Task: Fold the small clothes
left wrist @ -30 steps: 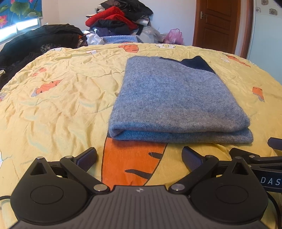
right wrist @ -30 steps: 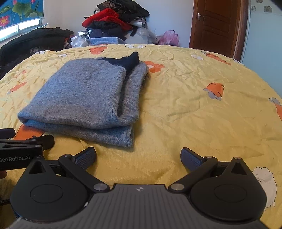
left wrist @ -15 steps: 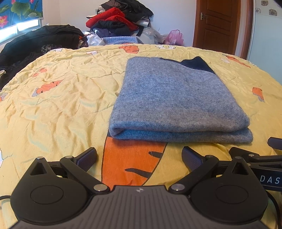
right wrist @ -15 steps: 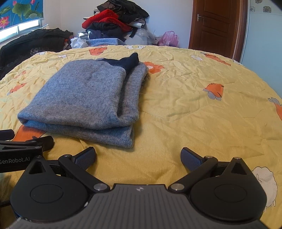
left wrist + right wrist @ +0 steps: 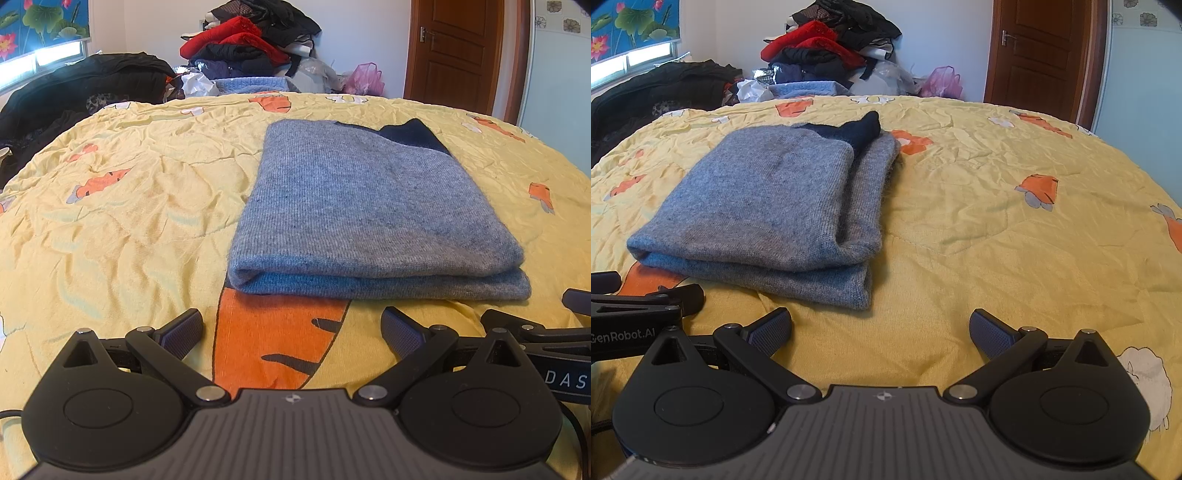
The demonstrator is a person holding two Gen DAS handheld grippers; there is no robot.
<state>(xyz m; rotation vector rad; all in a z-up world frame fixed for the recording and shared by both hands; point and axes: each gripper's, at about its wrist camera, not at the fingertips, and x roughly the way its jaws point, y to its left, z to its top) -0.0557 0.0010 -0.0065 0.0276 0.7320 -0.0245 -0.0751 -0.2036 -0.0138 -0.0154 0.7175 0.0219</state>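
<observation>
The grey sweater lies folded into a thick rectangle on the bed, its doubled near edge facing both cameras and a dark navy part showing at its far end. In the right wrist view the same sweater sits left of centre, with its stacked layers open toward the right. It rests on a wrinkled yellow bedspread printed with orange carrots; 1 large carrot runs from under the sweater's near edge toward the left claw.

The left claw hovers just short of the sweater with its 2 fingers spread wide and nothing between them. The right claw is likewise spread and empty, over bare bedspread to the right of the sweater's near corner. Each claw shows at the edge of the other's view: the one on the right edge of the left wrist view carries the letters "DAS", and the one on the left edge of the right wrist view reads "GenRobot.AI".

Beyond the bed are a clothes pile with red and black garments, a pink plastic bag and a brown wooden door.

Compared with 0.5 s and 1 s ago, almost nothing differs: the sweater lies the same, and both claws stay spread in nearly the same places.
</observation>
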